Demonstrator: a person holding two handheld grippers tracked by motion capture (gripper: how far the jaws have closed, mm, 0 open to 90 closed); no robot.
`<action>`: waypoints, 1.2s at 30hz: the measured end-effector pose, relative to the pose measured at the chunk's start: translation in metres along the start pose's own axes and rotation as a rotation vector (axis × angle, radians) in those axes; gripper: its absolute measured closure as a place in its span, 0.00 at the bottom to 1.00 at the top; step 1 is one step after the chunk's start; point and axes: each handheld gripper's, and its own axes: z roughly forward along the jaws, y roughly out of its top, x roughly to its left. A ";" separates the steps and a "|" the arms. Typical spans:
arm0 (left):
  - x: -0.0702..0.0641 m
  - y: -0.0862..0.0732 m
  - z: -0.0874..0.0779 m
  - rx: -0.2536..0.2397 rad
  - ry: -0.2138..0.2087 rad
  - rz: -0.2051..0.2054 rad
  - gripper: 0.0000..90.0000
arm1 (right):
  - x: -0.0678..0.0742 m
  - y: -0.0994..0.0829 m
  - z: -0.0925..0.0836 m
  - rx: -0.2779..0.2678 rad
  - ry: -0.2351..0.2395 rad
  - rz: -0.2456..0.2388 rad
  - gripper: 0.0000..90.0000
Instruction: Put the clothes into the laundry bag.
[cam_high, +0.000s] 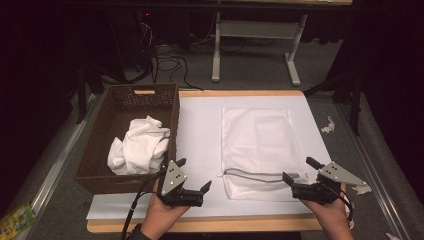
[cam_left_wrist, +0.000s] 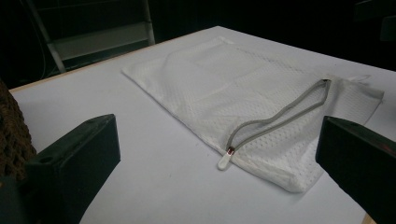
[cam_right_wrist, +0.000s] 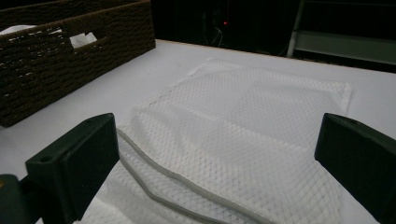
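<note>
A white mesh laundry bag (cam_high: 260, 150) lies flat on the white table top (cam_high: 200, 130), its grey zipper (cam_high: 255, 175) part open along the near edge. The zipper pull (cam_left_wrist: 225, 160) shows in the left gripper view. A brown wicker basket (cam_high: 107, 170) at the left holds crumpled white cloth (cam_high: 140, 146). My left gripper (cam_high: 194, 176) hovers open by the basket's near right corner, pointing toward the bag (cam_left_wrist: 243, 98). Open as well, my right gripper (cam_high: 301, 171) sits at the bag's near right corner, with the mesh (cam_right_wrist: 243, 135) and zipper (cam_right_wrist: 159, 179) between its jaws' line of sight.
The basket (cam_right_wrist: 70, 60) stands along the left table edge. Scraps of white paper (cam_high: 327, 125) lie off the table's right side. A white desk frame (cam_high: 255, 35) and cables (cam_high: 170, 62) are on the floor beyond the far edge.
</note>
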 end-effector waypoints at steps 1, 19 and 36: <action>0.000 0.000 0.000 0.002 -0.003 -0.001 0.01 | 0.000 0.000 0.000 -0.001 -0.002 -0.003 0.00; -0.012 -0.007 0.013 0.036 -0.080 -0.009 0.01 | -0.001 0.001 -0.001 -0.005 0.000 0.003 0.01; -0.039 -0.026 0.064 0.216 -0.220 -0.019 0.19 | -0.003 -0.002 -0.002 0.001 -0.007 0.007 0.01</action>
